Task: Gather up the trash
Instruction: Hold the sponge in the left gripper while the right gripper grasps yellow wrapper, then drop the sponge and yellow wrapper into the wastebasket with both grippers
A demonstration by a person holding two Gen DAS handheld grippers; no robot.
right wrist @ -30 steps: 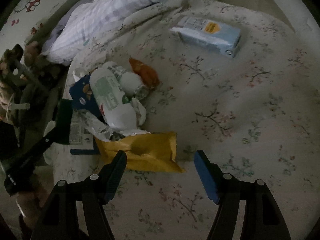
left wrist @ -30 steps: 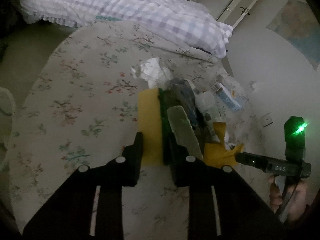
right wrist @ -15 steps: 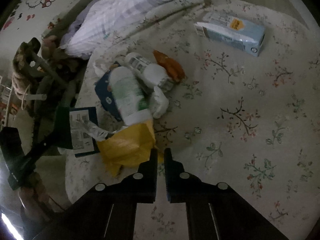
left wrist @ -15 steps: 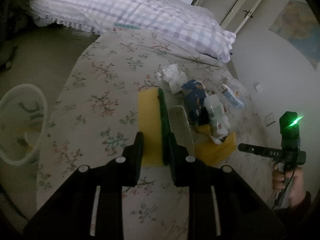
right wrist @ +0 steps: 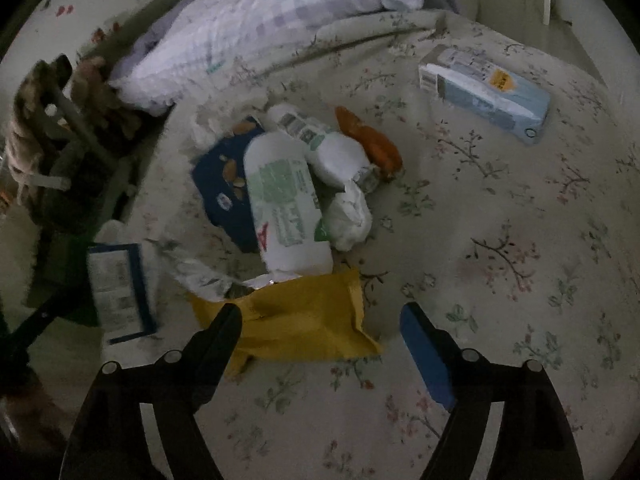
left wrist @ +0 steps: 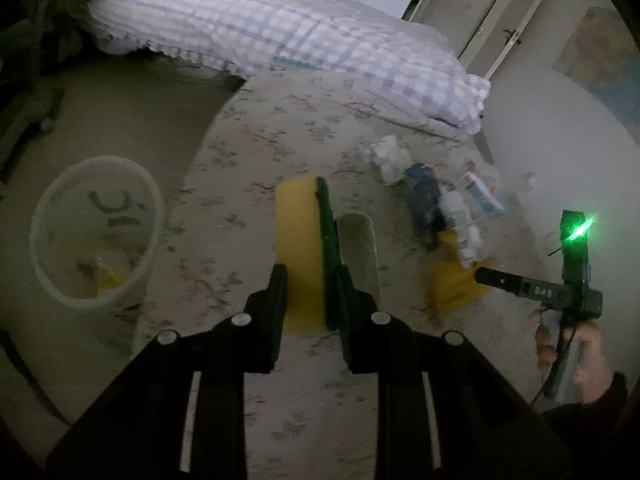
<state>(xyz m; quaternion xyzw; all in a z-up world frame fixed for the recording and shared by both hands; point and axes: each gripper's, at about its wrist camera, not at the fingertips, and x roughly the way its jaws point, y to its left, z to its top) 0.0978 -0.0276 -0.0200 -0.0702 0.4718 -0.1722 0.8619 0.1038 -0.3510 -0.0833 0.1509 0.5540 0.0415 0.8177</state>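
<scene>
My left gripper [left wrist: 312,280] is shut on a yellow sponge with a green scouring side [left wrist: 304,248] and holds it above the floral bed cover. A white bin [left wrist: 96,236] with some trash in it stands on the floor to the left. My right gripper [right wrist: 320,320] is open, its jaws on either side of a yellow packet [right wrist: 304,320] lying on the bed. Behind the packet lies a trash pile: a white bottle [right wrist: 284,208], a blue box [right wrist: 224,188], an orange wrapper [right wrist: 372,144] and crumpled paper [right wrist: 348,216]. The right gripper also shows in the left wrist view [left wrist: 480,276].
A light blue carton [right wrist: 484,92] lies apart at the far right of the bed. A checked pillow [left wrist: 288,36] lies at the head of the bed. A blue-edged leaflet [right wrist: 120,292] sits at the bed's left edge. A door [left wrist: 468,4] is behind.
My left gripper has lifted and swung left with the sponge, bringing the bin into view. My right gripper shut half a second ago and has opened again over the yellow packet.
</scene>
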